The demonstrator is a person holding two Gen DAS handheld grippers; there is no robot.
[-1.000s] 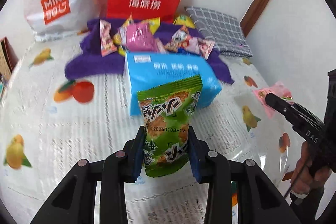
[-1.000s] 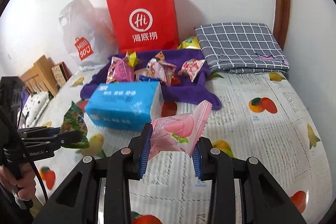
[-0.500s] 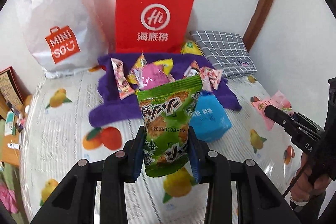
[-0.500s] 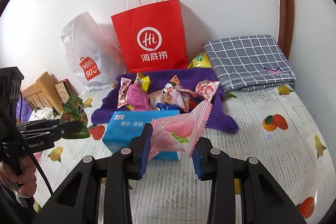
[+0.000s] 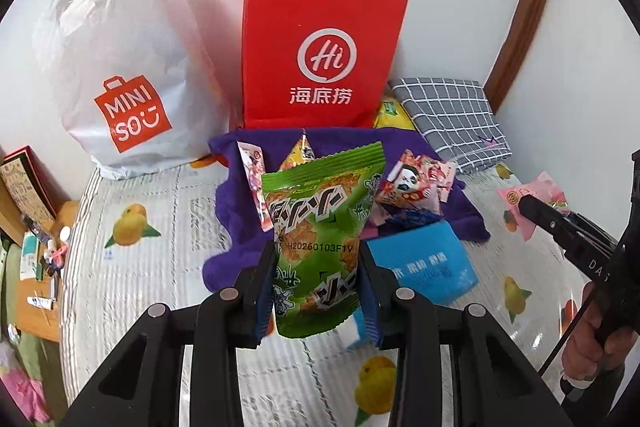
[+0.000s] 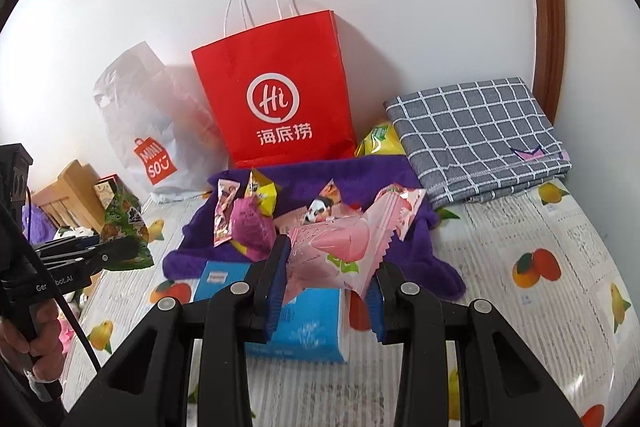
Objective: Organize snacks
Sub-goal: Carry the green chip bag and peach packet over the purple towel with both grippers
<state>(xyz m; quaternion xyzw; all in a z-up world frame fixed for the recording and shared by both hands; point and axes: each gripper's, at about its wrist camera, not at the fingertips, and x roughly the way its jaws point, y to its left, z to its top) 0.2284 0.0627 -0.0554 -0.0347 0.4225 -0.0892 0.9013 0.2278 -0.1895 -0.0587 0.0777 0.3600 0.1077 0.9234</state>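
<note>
1. Left gripper (image 5: 316, 291) clamped on a green snack packet (image 5: 320, 239), packet upright between the blue pads, held above the fruit-print bed cover (image 5: 132, 267).
2. Right gripper (image 6: 328, 283) clamped on a pink snack packet (image 6: 344, 247), tilted, crimped end sticking up to the right.
3. Directly ahead: blue tissue pack (image 6: 296, 323) lying on the cover, its far edge touching a purple towel (image 6: 412, 243) strewn with small snack packets (image 6: 240, 215).
4. Behind the towel, against the wall: red paper bag (image 6: 276, 95) upright, mouth open at the top, white handles standing; white plastic bag (image 5: 120, 67) just beside it on the left.
5. Grey checked cloth (image 6: 480, 131), folded, in the right corner by the brown door frame (image 6: 548, 7); yellow packet (image 6: 380, 139) wedged between cloth and red bag.
6. Bare cover left of the towel and right of it, in front of the checked cloth.
7. Left bed edge bordered by clutter and a wooden piece (image 6: 68, 199).
</note>
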